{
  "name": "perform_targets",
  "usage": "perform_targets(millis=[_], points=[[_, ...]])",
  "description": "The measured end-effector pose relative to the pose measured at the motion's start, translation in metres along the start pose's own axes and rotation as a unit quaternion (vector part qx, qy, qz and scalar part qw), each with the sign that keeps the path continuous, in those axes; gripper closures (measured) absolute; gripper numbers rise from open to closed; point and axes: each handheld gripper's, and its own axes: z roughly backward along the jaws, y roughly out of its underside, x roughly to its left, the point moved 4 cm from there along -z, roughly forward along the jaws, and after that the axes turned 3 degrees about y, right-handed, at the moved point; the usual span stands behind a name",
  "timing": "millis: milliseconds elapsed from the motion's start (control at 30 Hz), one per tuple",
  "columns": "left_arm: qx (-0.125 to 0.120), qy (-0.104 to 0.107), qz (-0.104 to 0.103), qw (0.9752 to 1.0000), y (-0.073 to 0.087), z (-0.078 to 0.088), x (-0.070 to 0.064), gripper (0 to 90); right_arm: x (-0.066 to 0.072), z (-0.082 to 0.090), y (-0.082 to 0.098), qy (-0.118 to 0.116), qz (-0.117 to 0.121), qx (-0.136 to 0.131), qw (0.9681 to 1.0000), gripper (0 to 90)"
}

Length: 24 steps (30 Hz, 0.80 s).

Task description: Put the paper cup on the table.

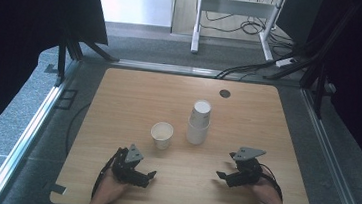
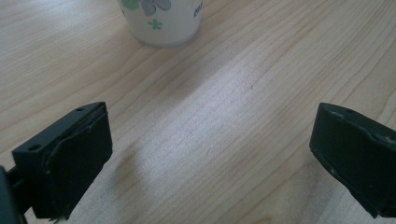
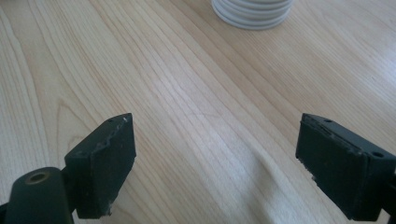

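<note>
A single white paper cup [image 1: 162,134] stands upright near the table's middle, mouth up. To its right rises a stack of white paper cups [image 1: 198,122], turned upside down. My left gripper [image 1: 147,177] rests low at the front left, open, nothing between its jaws; its own view shows the flower-printed base of the cup [image 2: 162,21] just ahead of the left gripper [image 2: 210,158]. My right gripper [image 1: 221,176] sits at the front right, open and empty. Ahead of the right gripper [image 3: 215,163] lie the stacked rims of the cup stack [image 3: 252,11].
The wooden table [image 1: 134,92] has a small dark round grommet [image 1: 225,93] near its far edge. Black curtains flank both sides. Beyond the table stand a white frame [image 1: 238,9] and floor cables [image 1: 252,66].
</note>
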Motion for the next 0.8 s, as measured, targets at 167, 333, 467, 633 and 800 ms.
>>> perform_targets(millis=[167, 333, 467, 633, 800], points=[[0.006, -0.003, -0.004, 1.0000, 0.001, -0.002, -0.002, 0.0, -0.002, 0.003, 0.006, 0.005, -0.005, 0.003, 1.0000, 12.3], [0.011, -0.002, -0.004, 0.9999, 0.001, -0.003, -0.002, 0.0, -0.004, 0.005, 0.011, 0.008, -0.014, 0.004, 0.9999, 12.3], [0.032, -0.003, -0.006, 0.9995, 0.002, -0.006, -0.003, 0.0, -0.005, 0.004, 0.018, 0.013, -0.019, 0.013, 0.9996, 11.0], [0.039, 0.001, 0.001, 0.9992, 0.003, -0.007, -0.003, 0.0, -0.007, -0.002, 0.031, 0.014, -0.032, 0.022, 0.9992, 1.6], [0.039, -0.001, 0.002, 0.9992, 0.003, -0.007, -0.003, 0.0, -0.009, -0.002, 0.035, 0.016, -0.043, 0.013, 0.9988, 0.0]])
